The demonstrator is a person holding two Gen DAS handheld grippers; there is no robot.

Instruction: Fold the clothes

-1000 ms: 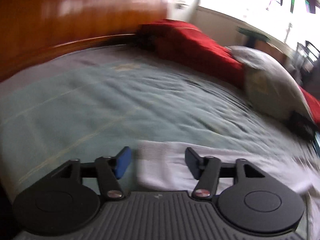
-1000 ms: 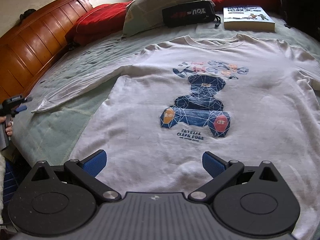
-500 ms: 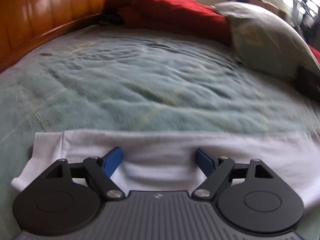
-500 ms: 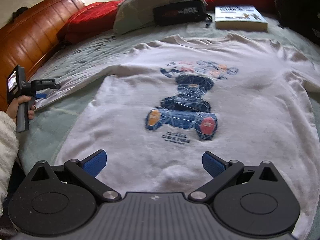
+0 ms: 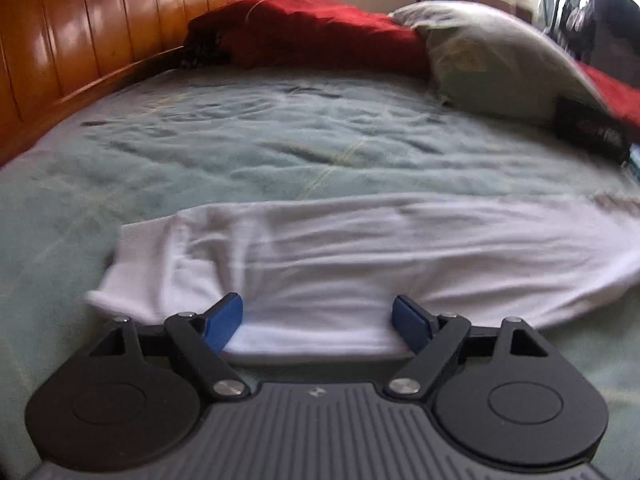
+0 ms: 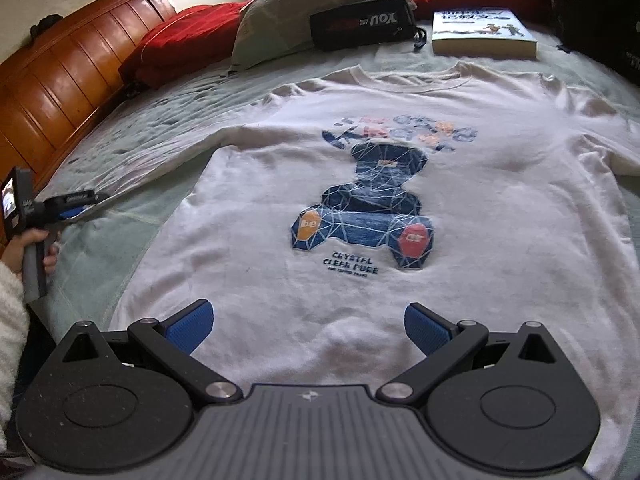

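A white long-sleeved sweatshirt (image 6: 460,240) with a blue bear print (image 6: 372,204) lies flat, face up, on the green bedspread (image 6: 132,128). My right gripper (image 6: 308,320) is open over its bottom hem. The shirt's left sleeve (image 5: 360,248) stretches across the left wrist view, cuff (image 5: 136,272) at the left. My left gripper (image 5: 318,320) is open with the sleeve's near edge between its blue pads (image 5: 224,320), just beside the cuff. It also shows in the right wrist view (image 6: 76,208), held in a hand at the sleeve's end.
A wooden headboard (image 6: 60,92) runs along the left. Red pillows (image 6: 180,48), a grey pillow (image 6: 304,8), a black case (image 6: 360,28) and a book (image 6: 480,32) lie beyond the collar. A dark object (image 6: 600,12) stands at the far right.
My left gripper has swung right and come down onto the sleeve near the cuff, its fingers now further apart around the sleeve edge. The right gripper has shifted slightly over the hem.
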